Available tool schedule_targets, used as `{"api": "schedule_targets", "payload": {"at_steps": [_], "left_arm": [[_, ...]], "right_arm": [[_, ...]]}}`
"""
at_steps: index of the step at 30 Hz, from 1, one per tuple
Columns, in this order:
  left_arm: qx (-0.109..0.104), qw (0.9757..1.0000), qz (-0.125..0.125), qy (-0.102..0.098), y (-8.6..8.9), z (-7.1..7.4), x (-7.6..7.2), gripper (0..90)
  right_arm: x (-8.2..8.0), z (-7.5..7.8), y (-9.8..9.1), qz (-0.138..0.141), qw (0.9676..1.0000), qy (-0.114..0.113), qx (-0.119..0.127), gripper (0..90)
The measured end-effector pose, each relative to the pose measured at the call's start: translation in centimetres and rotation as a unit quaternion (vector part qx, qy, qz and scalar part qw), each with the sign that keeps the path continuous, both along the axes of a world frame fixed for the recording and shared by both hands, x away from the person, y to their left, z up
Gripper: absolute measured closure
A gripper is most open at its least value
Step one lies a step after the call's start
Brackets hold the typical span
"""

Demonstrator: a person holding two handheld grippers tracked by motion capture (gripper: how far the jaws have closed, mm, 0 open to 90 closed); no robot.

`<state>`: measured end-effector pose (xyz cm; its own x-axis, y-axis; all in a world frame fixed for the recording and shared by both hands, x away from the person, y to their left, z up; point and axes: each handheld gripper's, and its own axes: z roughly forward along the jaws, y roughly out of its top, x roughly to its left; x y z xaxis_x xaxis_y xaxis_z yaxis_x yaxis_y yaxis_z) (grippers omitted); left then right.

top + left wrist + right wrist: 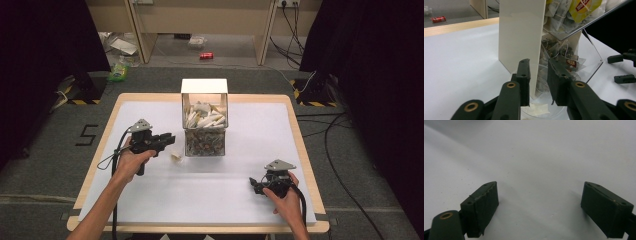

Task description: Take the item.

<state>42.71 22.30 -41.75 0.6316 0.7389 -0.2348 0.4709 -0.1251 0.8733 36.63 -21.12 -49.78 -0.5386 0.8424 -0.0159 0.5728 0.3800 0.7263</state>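
The left gripper (169,140) is hovering with jaws slightly parted and empty over a small tea bag (175,156) lying beside the clear dispenser (205,142), likely light, limp and tearable, best pinched mid-pouch, while the right gripper (256,185) is resting wide open.

Left hand-held gripper (169,140) points level, jaws slightly apart; right hand-held gripper (254,185) gapes wide, low.

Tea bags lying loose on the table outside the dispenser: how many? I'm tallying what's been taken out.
1: a tea bag lies on the white table beside the dispenser, below the left gripper. Others may be hidden.
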Motion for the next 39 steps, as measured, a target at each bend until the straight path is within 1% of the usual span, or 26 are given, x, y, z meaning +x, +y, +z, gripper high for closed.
{"api": "schedule_targets", "payload": {"at_steps": [4,8,12,14,18,20,24,26,27,28,32,39], "left_arm": [[-0.007,1.0,-0.001,0.004,0.1,0.1,0.0,65.5],[-0.014,0.9999,0.0,0.005,0.3,0.3,-0.1,63.6],[-0.015,0.9999,0.001,0.008,0.5,0.4,-0.2,60.4],[-0.016,0.9998,0.001,0.012,0.6,0.4,-0.2,57.1],[-0.025,0.9994,0.004,0.022,0.8,0.4,-0.2,48.0],[-0.023,0.9994,0.004,0.026,1.0,0.5,-0.2,44.4],[-0.012,0.9993,-0.003,0.034,1.2,0.6,-0.2,36.7],[-0.011,0.9993,-0.005,0.036,1.4,0.6,-0.3,32.7],[-0.008,0.9993,-0.002,0.037,1.5,0.7,-0.4,30.3],[-0.005,0.9993,0.002,0.037,1.6,0.7,-0.5,25.8],[-0.005,0.9993,0.011,0.034,2.0,0.9,-0.7,15.7],[-0.006,0.9996,0.011,0.025,2.6,1.0,-1.2,15.1]], "right_arm": [[0.0,0.0,0.0,0.0,1.0,0.0,0.0,15.0],[0.0,0.0,0.0,0.0,1.0,-0.001,-0.001,15.0],[0.0,0.0,0.0,0.0,1.0,0.0,0.0,15.1],[0.0,0.0,0.0,0.0,1.0,0.0,0.0,15.0],[0.0,0.0,0.0,0.0,1.0,0.0,0.0,15.0],[0.0,0.0,0.0,0.0,1.0,0.0,0.001,15.0],[0.0,0.0,0.0,0.0,1.0,0.001,0.001,15.0],[0.0,0.0,0.0,0.0,1.0,0.001,0.001,15.0],[0.0,0.0,0.0,0.0,1.0,0.0,0.0,15.0],[0.0,0.0,0.0,0.0,1.0,0.0,0.001,15.0],[0.0,0.0,0.0,0.0,1.0,0.0,0.0,15.0],[0.0,0.0,0.0,0.0,1.0,0.0,0.0,15.0]]}}
